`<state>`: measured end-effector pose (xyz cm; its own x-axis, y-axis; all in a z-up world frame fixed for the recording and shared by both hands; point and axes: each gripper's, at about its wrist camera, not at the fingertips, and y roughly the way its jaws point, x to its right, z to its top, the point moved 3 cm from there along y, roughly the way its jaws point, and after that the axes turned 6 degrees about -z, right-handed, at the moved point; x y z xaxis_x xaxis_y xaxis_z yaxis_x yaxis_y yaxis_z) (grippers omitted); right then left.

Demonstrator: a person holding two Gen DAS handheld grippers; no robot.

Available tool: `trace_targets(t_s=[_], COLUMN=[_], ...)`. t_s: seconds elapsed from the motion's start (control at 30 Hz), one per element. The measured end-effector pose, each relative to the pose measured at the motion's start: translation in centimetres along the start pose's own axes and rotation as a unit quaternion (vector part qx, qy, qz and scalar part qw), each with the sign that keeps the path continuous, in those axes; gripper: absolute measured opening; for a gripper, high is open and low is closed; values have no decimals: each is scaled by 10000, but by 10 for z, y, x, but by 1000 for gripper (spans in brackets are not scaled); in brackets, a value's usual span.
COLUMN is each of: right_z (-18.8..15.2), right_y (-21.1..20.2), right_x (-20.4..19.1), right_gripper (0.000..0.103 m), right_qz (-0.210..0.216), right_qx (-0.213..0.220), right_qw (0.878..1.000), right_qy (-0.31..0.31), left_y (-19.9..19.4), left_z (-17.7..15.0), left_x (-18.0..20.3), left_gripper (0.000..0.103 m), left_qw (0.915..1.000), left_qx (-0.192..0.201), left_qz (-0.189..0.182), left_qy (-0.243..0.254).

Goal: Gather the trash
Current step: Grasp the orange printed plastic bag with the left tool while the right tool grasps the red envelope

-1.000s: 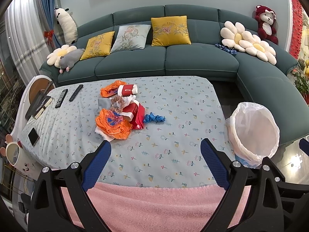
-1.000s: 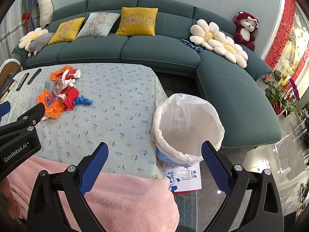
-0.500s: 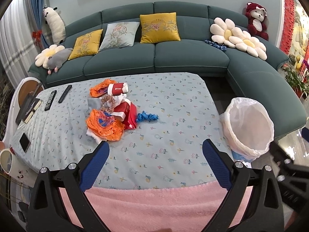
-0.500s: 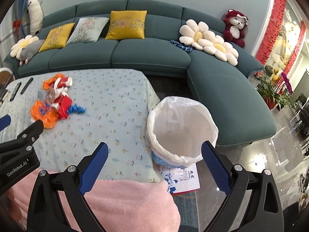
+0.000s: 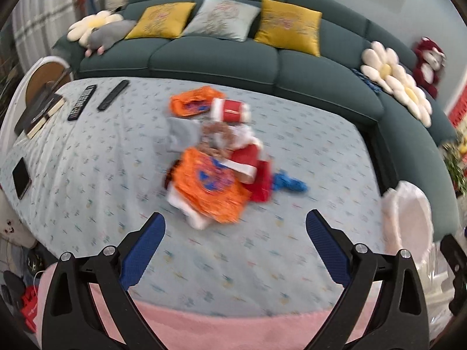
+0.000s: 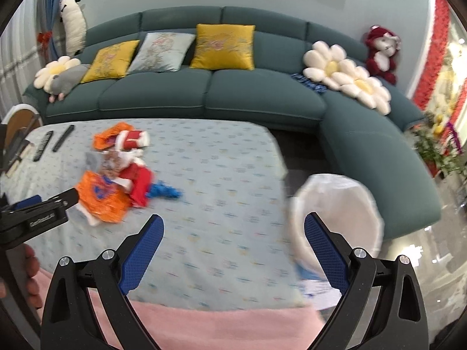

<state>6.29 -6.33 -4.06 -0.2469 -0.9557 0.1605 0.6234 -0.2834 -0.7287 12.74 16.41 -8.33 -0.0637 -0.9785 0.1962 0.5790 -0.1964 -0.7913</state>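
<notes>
**Both tools spread wide, trash heap ahead on the surface**

The surface (image 5: 87, 157), under a pale blue patterned cloth, has a pink blanket (image 5: 233, 329) along its near edge and a teal sofa (image 5: 221, 58) just beyond its far edge. Its right edge drops to a dark gap, and there the white-lined trash bin (image 6: 335, 213) stands on the floor, just beside the corner. Wide bare cloth lies between the near edge and the trash, and again between the trash and the right edge.

The trash pile (image 5: 216, 169), orange and red wrappers with a blue scrap on its right, sits mid-surface. The left tool (image 5: 235, 242) is released, holding nothing, with the near orange wrapper just beyond the gap between its fingers. The right tool (image 6: 233, 242) is likewise spread and empty; the pile lies far and to its left, the bin near on its right.

The left view alone shows the phone (image 5: 21, 178) near the left edge, and gives the two remotes (image 5: 96, 99) at the far left most clearly. The right view alone shows the bin's whole rim, the left tool's black body at its left margin, and fingers of a hand (image 6: 30, 268) beneath it. Both views are motion-blurred.
</notes>
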Motion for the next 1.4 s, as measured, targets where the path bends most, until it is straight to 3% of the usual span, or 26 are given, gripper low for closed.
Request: trace_targets(t_s=[0.23,0.6,0.77,0.83,0.97,1.13,1.4], right_z=[14,22,17,14,8,-1,14], right_y=[59,145,168,178,194,209,174], right_x=[-68,-126,-157,-169,-182,-184,-159], right_gripper=[93,83,75,65,44,2,1], right_qz=[404,517,645,687,770,966,965], right_qx=[-346,-1010,-1206,-1300,-1496,-1757,-1355], right_qw=[9986,9933,9906,9891,9856,9796,9861], right_qy=[84,196,28,-78,-172,-117,24], left_y=[49,111,128,132,137,133,96], left_z=[26,39,39,38,37,36,52], left_x=[-51,-71,-70,-71,-71,-65,-45], left_gripper=[93,89,62,53,19,12,8], left_qw=[9992,9968,9948,9944,9931,9933,9959], left_qx=[-394,-779,-971,-998,-1095,-1041,-671], left_qz=[-92,-181,-320,-346,-422,-480,-574], left_qy=[-68,-36,12,25,29,148,212])
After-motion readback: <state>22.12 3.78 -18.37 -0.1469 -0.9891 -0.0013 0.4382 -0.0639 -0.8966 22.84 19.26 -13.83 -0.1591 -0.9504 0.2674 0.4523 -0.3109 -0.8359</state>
